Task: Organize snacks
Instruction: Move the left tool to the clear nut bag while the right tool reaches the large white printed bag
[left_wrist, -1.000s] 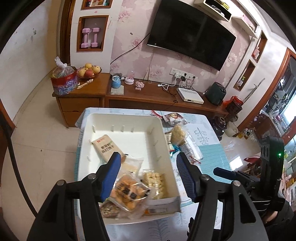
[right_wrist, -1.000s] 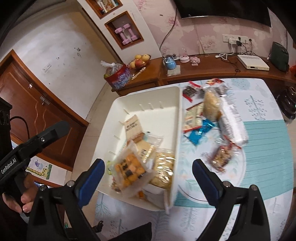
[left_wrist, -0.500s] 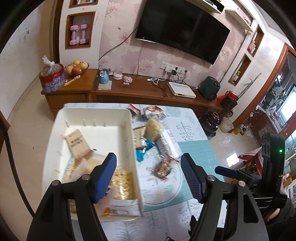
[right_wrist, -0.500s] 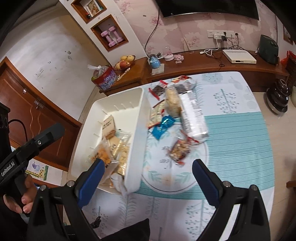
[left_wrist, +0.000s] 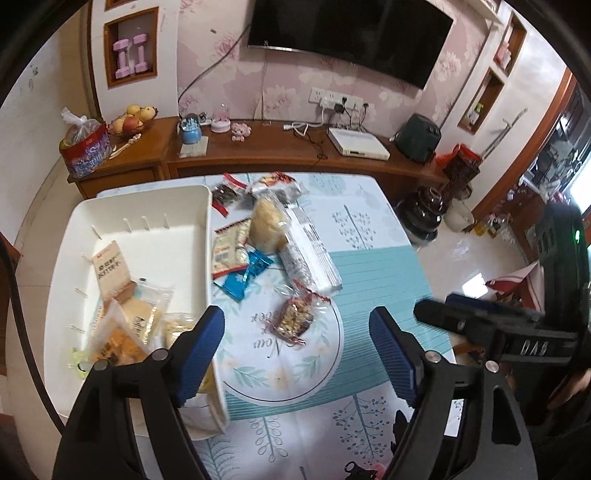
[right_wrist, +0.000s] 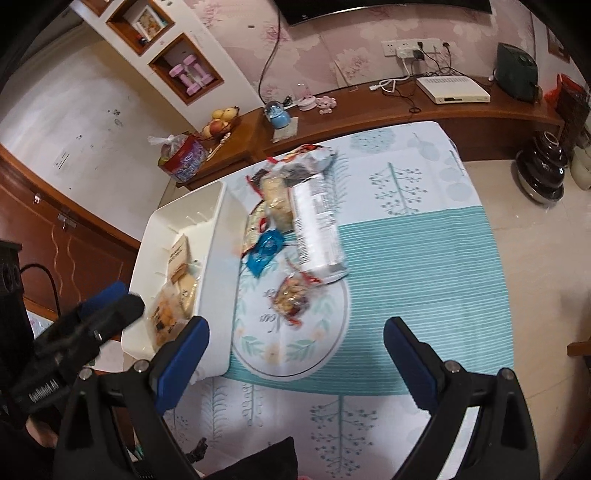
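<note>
— Where do your grippers stand?

— My left gripper (left_wrist: 297, 343) has just been spreading its jaws, and they gape wide with nothing between them; it hangs above the tablecloth (left_wrist: 373, 266), its left finger (left_wrist: 199, 347) over the near corner of the white bin (left_wrist: 207, 258). My right gripper (right_wrist: 295, 354) is spread wide too, empty, over the striped part of the cloth.

— And the snacks?

— Several packets lie in the bin's near end, an orange-filled bag (left_wrist: 118, 343) among them, and a tan packet (left_wrist: 110, 267) further back. The rest sit on the cloth just right of the bin: a mixed-nut packet (left_wrist: 295, 319) (nearest my fingers), a blue wrapper (left_wrist: 247, 275), a long white pack (left_wrist: 308, 251) and a pale round bun in plastic (left_wrist: 266, 221), with more wrappers beyond.
</note>
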